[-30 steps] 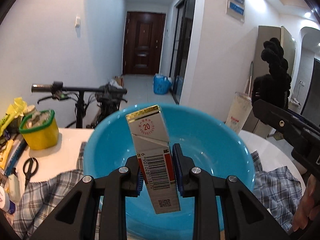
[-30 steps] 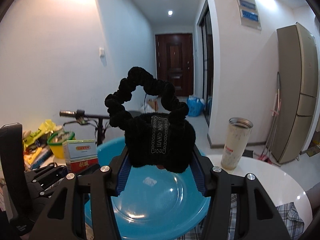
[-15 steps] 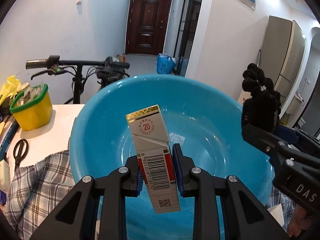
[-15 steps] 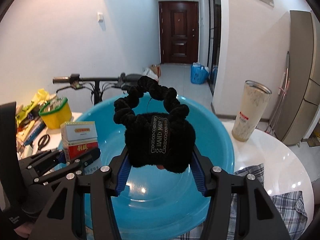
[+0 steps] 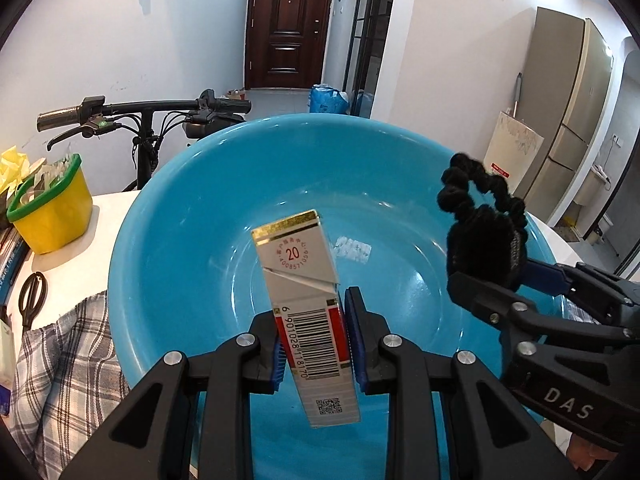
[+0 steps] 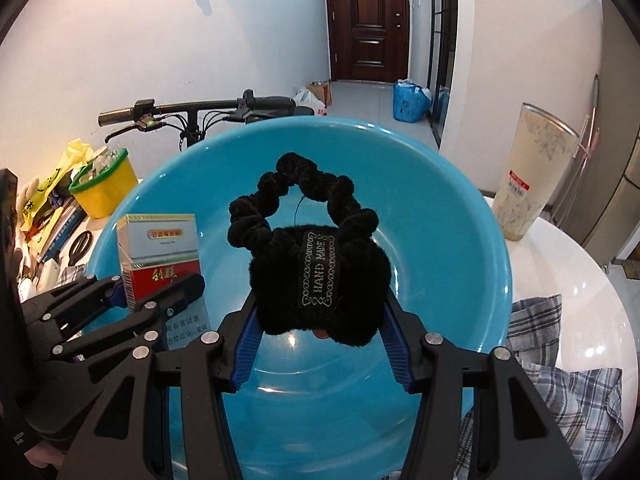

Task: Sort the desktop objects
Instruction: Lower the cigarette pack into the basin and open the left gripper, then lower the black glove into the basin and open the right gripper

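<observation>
Both grippers are hanging over the wide, glossy turquoise plastic basin, each clamped on its own load: the left gripper is pinching a slim white-and-red cardboard cigarette pack with a gold top edge by its narrow sides, and the right gripper is squeezing a fluffy black fabric hair scrunchie with a "HAND MADE" label by its thick body, its ruffled loop standing up above the jaws. The pack is sitting above the basin's middle and leaning a little; the scrunchie is sitting above the basin's right half in the left wrist view, just beside the pack. The two tools are crowding one another over the basin, so a careless release is risking a knock between them, which would be flicking the pack against the sloping wall or out over the rim onto the checked grey-and-white cloth tucked under the basin's near edge. The soft pile may also be clinging to the blue pads when the jaws part, so the scrunchie could be dragging back out. Against the earlier frames, both grippers are sitting lower and tilting further down, the basin is filling far more of each view, the doorway is sliding upward, and both grips are looking unchanged.
</observation>
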### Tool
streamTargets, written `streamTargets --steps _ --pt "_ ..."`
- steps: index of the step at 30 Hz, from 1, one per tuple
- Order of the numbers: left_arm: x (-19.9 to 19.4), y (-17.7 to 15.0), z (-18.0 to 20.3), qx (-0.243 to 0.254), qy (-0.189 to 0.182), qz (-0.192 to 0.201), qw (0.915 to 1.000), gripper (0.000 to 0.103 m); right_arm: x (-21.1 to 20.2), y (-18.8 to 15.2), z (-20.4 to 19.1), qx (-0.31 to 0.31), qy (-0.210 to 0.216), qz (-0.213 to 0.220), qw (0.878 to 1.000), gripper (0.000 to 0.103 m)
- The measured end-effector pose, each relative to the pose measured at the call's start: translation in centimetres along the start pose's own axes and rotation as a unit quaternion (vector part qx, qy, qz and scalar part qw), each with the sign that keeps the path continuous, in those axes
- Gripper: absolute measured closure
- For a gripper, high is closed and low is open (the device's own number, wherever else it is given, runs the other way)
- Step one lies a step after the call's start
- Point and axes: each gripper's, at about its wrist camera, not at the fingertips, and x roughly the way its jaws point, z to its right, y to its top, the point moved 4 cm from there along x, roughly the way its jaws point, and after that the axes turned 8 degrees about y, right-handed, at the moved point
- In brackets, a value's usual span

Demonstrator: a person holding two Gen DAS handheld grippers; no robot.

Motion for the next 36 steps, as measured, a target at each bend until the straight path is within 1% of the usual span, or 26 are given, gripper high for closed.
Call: streamTargets --steps 4,15,17,18,19,20,21,22,25,32,36 --pt "0.0 0.0 0.1 0.002 0.001 0.0 1.0 0.076 0.4 -0.2 0.2 0.003 -0.002 -0.007 1.0 0.05" --pt "0.0 0.0 0.1 -0.002 -0.002 0.001 1.0 0.075 -0.7 0.3 -0.3 -0.009 -0.005 0.009 1.0 0.05" --pt "0.0 0.1 0.0 -0.008 0.002 0.002 1.0 0.069 -0.8 0.3 -0.2 -0.008 -0.006 0.01 1.0 0.05" --pt "-0.1 0.2 0.0 -0.009 0.003 0.006 0.9999 0.062 -0.8 0.3 -0.1 -0.007 -0.006 0.009 1.0 0.05" --pt "-0.3 0.3 0.0 -0.008 0.005 0.013 0.9999 0.051 -0.7 0.3 -0.1 -0.006 -0.007 0.008 1.0 0.05" --pt "-0.5 0.3 0.0 -0.007 0.008 0.018 0.9998 0.046 -0.5 0.3 0.0 -0.005 -0.006 0.006 1.0 0.05" --pt "-0.7 0.4 -0.2 -0.009 0.025 0.027 0.9993 0.038 -0.4 0.3 0.1 -0.004 -0.007 0.004 1.0 0.05" --pt "-0.8 0.5 -0.3 -0.01 0.03 0.032 0.999 0.035 -0.4 0.2 0.3 -0.002 -0.008 0.003 1.0 0.05" --pt "-0.9 0.7 -0.8 -0.026 0.017 0.033 0.999 0.034 -0.2 0.1 0.6 0.0 -0.008 0.0 1.0 0.05" --pt "-1.0 1.2 -1.9 -0.043 0.02 0.036 0.9982 0.034 0.2 -0.1 0.8 0.0 -0.01 -0.007 1.0 0.05" --pt "-1.0 1.1 -1.9 -0.039 0.022 0.037 0.9983 0.034 0.7 -0.3 0.6 -0.005 -0.009 -0.017 1.0 0.05"
